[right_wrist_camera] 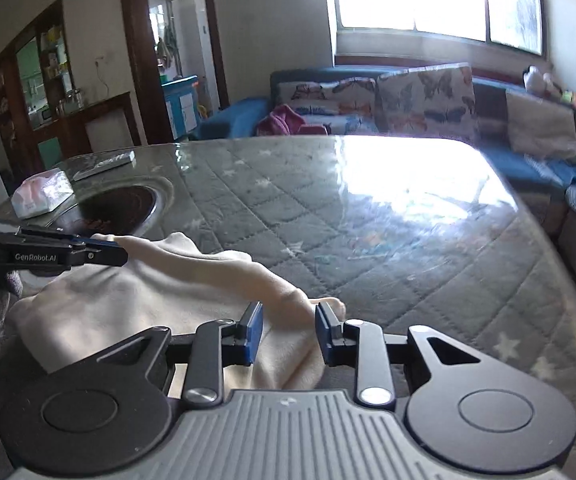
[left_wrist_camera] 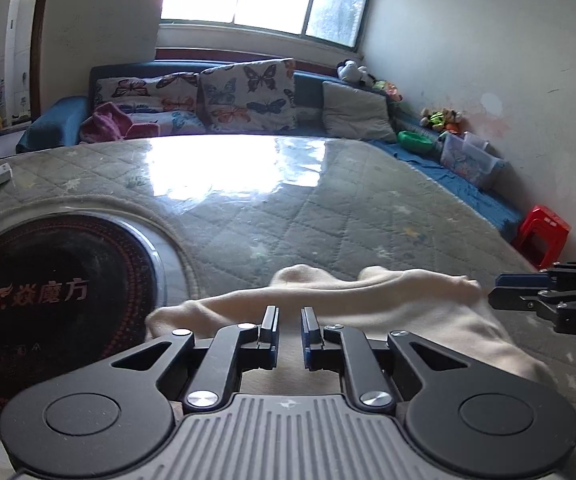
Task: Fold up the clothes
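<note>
A cream garment (left_wrist_camera: 368, 300) lies bunched on the near part of the quilted table top (left_wrist_camera: 328, 216); it also shows in the right wrist view (right_wrist_camera: 160, 300). My left gripper (left_wrist_camera: 290, 316) hovers over the garment's left part, jaws slightly apart with nothing between them; it appears from the side in the right wrist view (right_wrist_camera: 108, 250) at the cloth's far left edge. My right gripper (right_wrist_camera: 288, 320) is open over the garment's right end, cloth lying beneath its jaws. It appears at the right edge of the left wrist view (left_wrist_camera: 500, 290).
A round black hotplate (left_wrist_camera: 48, 304) is set into the table at left. A remote (right_wrist_camera: 106, 162) and a tissue pack (right_wrist_camera: 42, 194) lie at the far left. A sofa with butterfly cushions (left_wrist_camera: 248, 92) stands behind; a red stool (left_wrist_camera: 544, 236) is at the right.
</note>
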Demonstrator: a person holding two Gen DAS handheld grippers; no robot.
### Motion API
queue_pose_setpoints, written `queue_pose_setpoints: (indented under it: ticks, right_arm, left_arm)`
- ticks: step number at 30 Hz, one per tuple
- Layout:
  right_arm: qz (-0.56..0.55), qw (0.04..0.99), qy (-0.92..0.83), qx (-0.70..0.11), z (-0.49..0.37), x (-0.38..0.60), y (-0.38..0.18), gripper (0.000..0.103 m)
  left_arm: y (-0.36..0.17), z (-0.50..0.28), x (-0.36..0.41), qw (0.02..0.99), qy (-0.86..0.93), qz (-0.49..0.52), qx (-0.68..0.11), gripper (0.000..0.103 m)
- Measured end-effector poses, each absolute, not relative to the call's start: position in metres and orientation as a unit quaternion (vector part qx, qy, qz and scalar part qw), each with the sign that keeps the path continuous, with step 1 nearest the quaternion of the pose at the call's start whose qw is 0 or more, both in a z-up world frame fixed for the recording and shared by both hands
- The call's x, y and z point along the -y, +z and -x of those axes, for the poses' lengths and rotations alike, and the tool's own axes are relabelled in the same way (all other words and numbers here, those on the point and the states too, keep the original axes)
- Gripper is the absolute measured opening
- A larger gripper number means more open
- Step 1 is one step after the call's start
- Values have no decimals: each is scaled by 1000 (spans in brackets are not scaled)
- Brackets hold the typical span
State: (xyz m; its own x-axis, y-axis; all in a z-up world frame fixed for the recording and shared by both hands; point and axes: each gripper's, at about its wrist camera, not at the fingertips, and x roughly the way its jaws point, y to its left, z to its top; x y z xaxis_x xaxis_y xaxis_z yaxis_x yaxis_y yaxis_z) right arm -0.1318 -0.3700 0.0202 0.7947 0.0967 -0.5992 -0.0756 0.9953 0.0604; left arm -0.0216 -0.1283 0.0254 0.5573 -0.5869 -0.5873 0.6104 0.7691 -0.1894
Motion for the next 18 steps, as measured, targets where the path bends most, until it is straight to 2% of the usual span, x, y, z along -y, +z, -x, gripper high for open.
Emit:
queue_pose_setpoints:
  ticks: [10, 12, 18]
  right_arm:
    - [68, 941, 40, -328, 174, 332, 1, 28]
    - [87, 946, 38, -310, 184, 328, -4, 28]
    - [83, 952, 35, -293, 193, 325, 10, 28]
  left_arm:
    - [16, 77, 147, 864, -384, -54, -322, 15]
    - [14, 81, 146, 865, -381, -59, -321, 15]
    - [12, 83, 137, 869, -375, -48, -321, 15]
